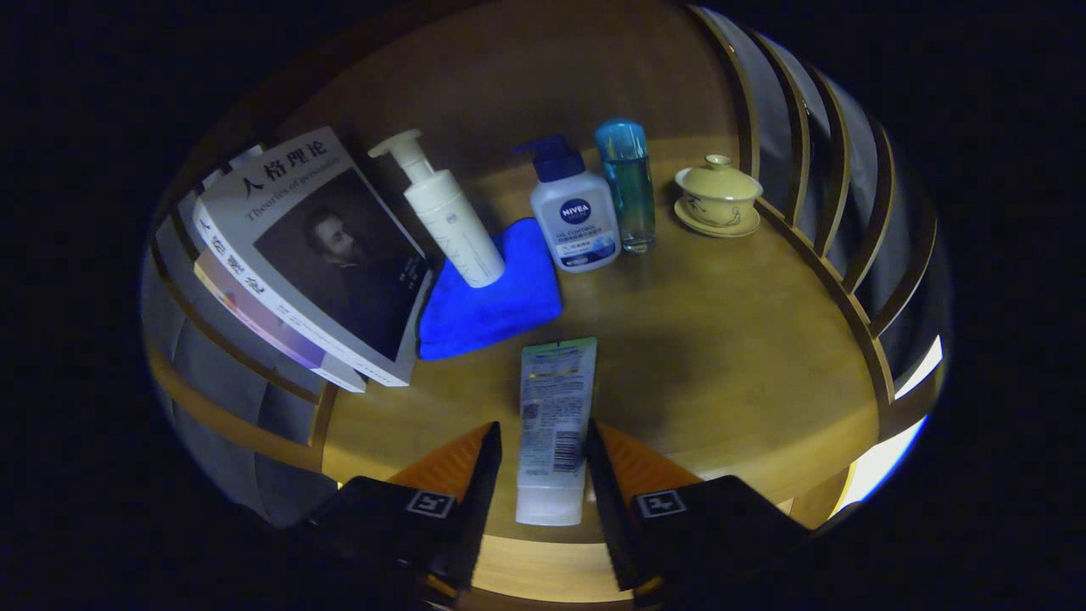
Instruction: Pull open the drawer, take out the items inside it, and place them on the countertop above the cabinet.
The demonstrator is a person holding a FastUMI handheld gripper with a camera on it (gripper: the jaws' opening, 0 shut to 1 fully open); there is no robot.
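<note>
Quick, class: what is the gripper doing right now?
Gripper: open around the tube lying on the countertop; fingers not pressing it.

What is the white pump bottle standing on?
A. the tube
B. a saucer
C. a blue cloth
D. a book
C: the white pump bottle stands on the folded blue cloth, beyond the tube lying between the gripper fingers, which stand apart from its sides.

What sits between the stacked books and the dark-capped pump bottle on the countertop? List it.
In the gripper view, between the books and the dark-capped pump bottle stand a white pump bottle and a folded blue cloth. The gripper straddles a tube.
</note>
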